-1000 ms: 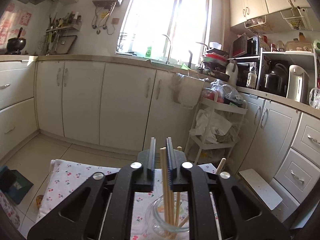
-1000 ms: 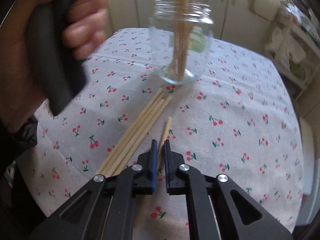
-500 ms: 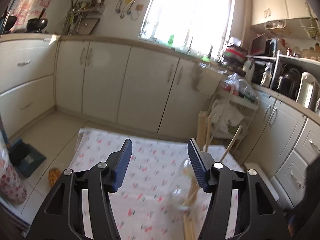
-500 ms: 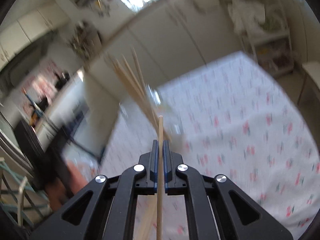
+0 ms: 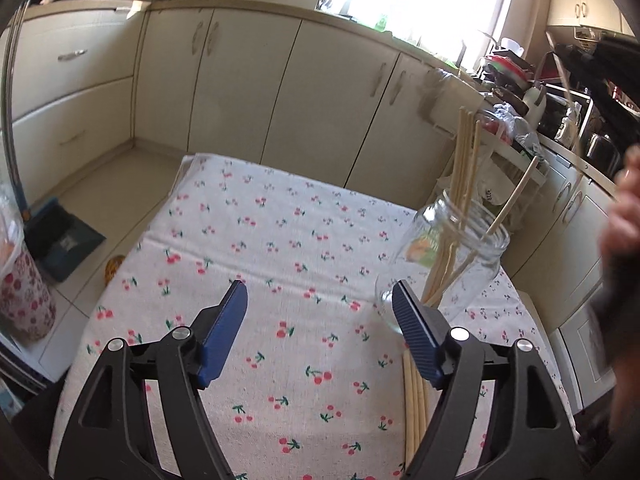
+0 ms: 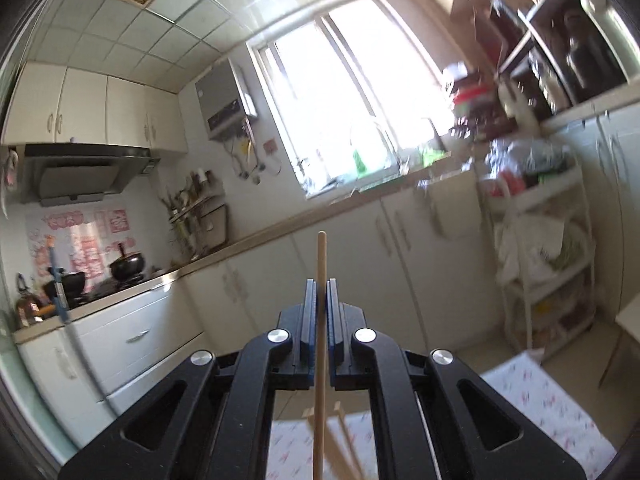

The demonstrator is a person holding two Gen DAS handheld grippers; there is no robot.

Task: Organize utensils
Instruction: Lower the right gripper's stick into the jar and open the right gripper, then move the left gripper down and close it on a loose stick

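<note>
1. Wooden chopstick [image 6: 320, 264] is pinched between the closed jaws of the right hand-held gripper [image 6: 320, 312]; it stands upright, tip poking above the fingers, lower end running down out of view. Right view looks level across the kitchen, well above the tabletop [image 6: 552, 400].
2. Glass jar [image 5: 448, 264] sits on the cherry-print cloth [image 5: 256, 248] at right of the left view, already with several chopsticks leaning in it, tops against the rim.
3. Loose chopsticks [image 5: 414, 408] lie flat on the cloth in a tight bundle just beside the left tool's right finger, near the jar base.
4. Left hand-held gripper [image 5: 320, 320] hangs over the cloth, angled down, jaws opening wide, nothing between them. Its right finger overlaps the jar's lower corner in the picture; contact cannot be told.
5. Person's hand [image 5: 624, 216] and dark tool body show blurred at the right edge of the left view, above the jar.
6. Step in hand, as I judge: carry the single stick to the jar for drop-in. Sorting partly done, a bundle is left on the cloth.
7. Next move calls for: bring the stick's lower end over the jar mouth, keep it near upright, clear the sticks already inside, release only once the end is inside the rim.
8. Left tool looks free to go for the bundle; pick one stick, not the pile.
</note>
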